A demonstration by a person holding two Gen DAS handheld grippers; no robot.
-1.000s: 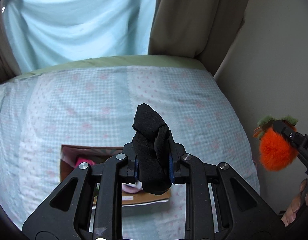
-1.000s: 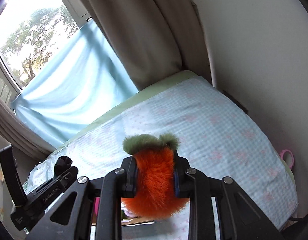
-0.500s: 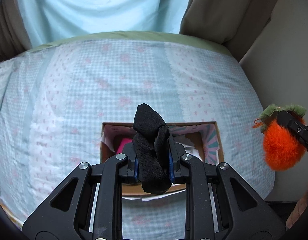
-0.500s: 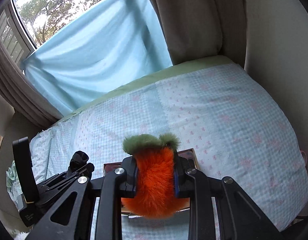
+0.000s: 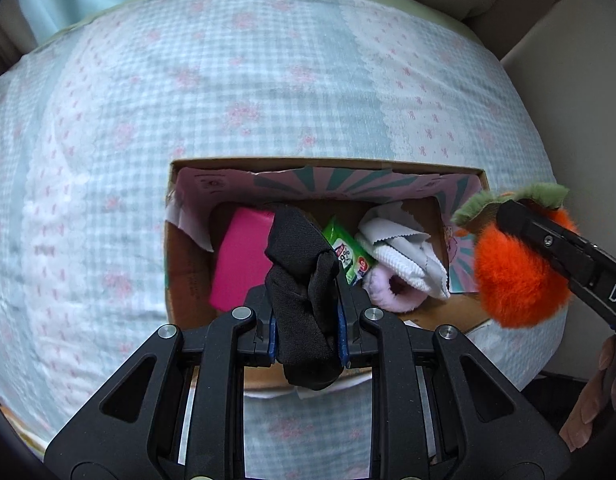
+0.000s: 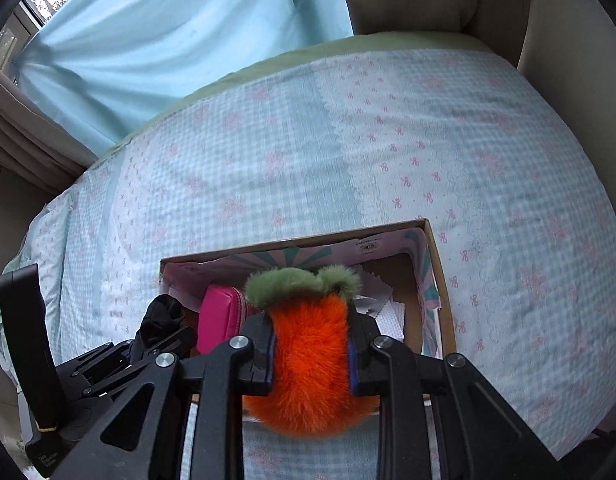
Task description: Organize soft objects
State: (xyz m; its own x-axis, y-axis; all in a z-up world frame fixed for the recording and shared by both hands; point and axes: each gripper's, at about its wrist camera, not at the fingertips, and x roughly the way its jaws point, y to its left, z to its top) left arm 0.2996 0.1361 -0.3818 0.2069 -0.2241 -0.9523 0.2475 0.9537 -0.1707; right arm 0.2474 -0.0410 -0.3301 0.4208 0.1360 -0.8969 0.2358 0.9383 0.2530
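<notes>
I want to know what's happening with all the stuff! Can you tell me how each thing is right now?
left gripper: shut on the black cloth, above the box.
right gripper: shut on the fuzzy orange toy.
cardboard box: open on the bed, partly filled.
pink pouch: lying in the box.
green packet: in the box, partly hidden.
white cloths: crumpled in the box.
pale pink fuzzy ring: in the box.

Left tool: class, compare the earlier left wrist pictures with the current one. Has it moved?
Yes. The left tool, shut on the black sock, has come down toward the cardboard box on the bed; the box now fills much more of its view.
</notes>
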